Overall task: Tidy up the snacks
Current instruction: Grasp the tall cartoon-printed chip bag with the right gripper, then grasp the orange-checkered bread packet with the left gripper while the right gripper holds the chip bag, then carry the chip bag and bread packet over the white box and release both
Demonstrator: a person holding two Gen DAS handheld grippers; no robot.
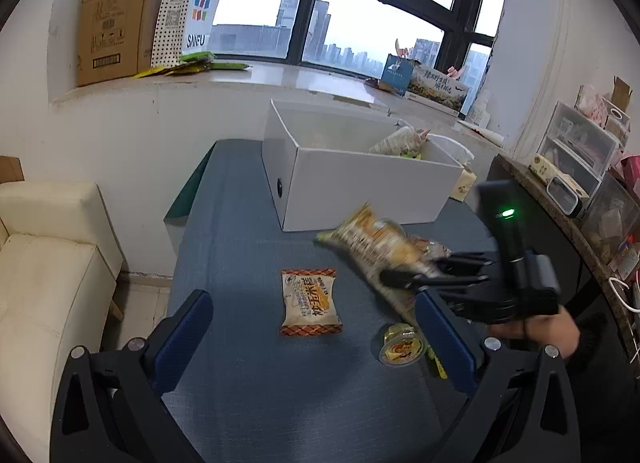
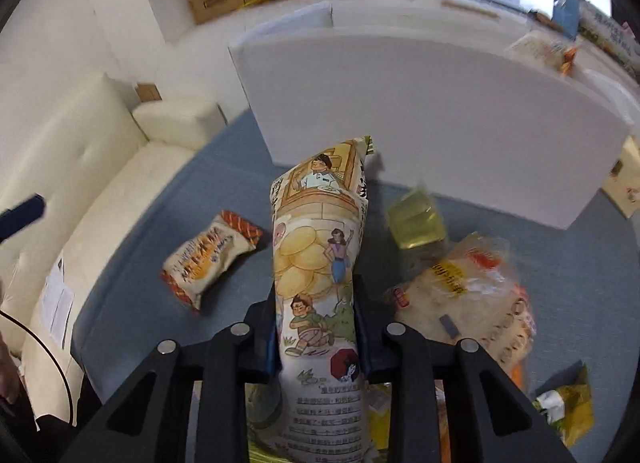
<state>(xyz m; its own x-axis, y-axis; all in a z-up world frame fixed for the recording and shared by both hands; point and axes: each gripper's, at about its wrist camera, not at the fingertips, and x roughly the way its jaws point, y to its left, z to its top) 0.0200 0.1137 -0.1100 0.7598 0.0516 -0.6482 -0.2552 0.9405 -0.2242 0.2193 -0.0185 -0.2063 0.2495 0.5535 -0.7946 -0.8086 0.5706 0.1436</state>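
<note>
My right gripper (image 2: pixel 316 315) is shut on a tall cartoon-printed snack bag (image 2: pixel 316 263); the pads squeeze its lower half and it sticks up toward the white box (image 2: pixel 420 119). In the left wrist view the same snack bag (image 1: pixel 372 247) is blurred, held by the right gripper (image 1: pixel 416 275) just in front of the white box (image 1: pixel 360 191). My left gripper (image 1: pixel 316 331) is open, low over the blue table, with a small orange-edged cake packet (image 1: pixel 310 301) lying between its fingers' line. That cake packet (image 2: pixel 212 259) lies left of the held bag.
A yellow jelly cup (image 1: pixel 402 345) sits by the left gripper's right finger. A clear-wrapped snack pack (image 2: pixel 464 295), a yellow-green pouch (image 2: pixel 418 219) and a green packet (image 2: pixel 568 403) lie on the blue table (image 1: pixel 248 223). A cream sofa (image 1: pixel 48 255) stands to the left, shelves (image 1: pixel 576 151) to the right.
</note>
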